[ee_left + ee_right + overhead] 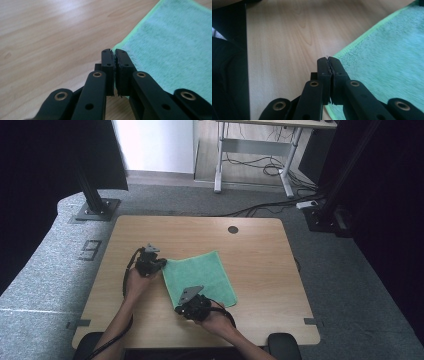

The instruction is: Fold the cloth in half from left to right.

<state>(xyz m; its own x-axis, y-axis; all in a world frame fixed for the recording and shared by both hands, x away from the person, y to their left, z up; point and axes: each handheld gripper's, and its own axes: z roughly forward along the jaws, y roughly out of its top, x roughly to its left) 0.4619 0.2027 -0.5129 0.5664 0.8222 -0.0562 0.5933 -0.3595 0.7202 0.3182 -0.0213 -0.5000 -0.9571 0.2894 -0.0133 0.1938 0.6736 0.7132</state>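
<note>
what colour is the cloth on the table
Green cloth with a lighter green hem, clearest in the left gripper view.

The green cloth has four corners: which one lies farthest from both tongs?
The corner of the green cloth that points toward the round hole in the table. The left tongs and right tongs pinch the two corners on its left edge.

looks like a lab or office test bay: grey carpet floor (320,265), black rig posts (92,195) on base plates, height-adjustable desk (260,150) behind with loose cables (265,167) underneath.
</note>
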